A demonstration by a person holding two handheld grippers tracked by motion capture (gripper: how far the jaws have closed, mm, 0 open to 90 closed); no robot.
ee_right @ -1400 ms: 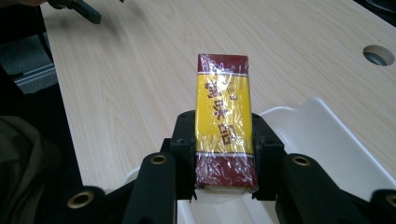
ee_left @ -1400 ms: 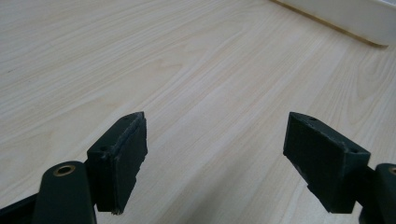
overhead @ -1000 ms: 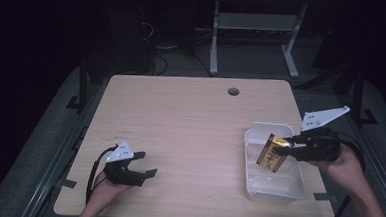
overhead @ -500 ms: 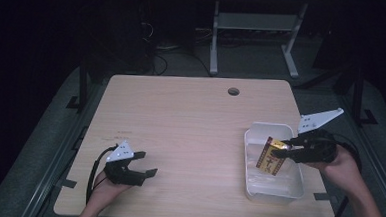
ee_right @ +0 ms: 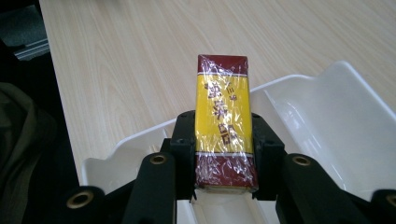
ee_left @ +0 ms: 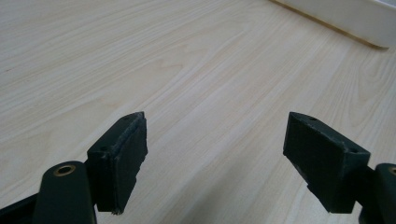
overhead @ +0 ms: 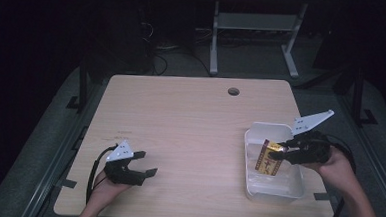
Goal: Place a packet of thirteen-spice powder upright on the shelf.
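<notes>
table point(overhead: 189, 133): pale wood, bare across its middle and left; the work sits at its right edge
white tray point(overhead: 253, 141): shallow plastic bin near the right edge of the table; nothing lies loose in it as far as the high view shows (its floor looks glossy and bare)
left gripper point(overhead: 145, 165): rests low at the near left corner of the table, well apart from the tray; jaws spread with only wood grain between them in the left gripper view; idle, by my reading
right gripper point(overhead: 278, 151): reaches in over the tray from its right side; jaws clenched on the packet
packet point(ee_right: 224, 116): red-and-yellow box in clear wrap, clamped by its long sides near one end; held above the tray's interior, tilted, not resting on the floor of it as far as I can tell
progress: the grasp is done; whether the packet is going in or coming out the pictures do not settle; either way the carry and the release are left
</notes>
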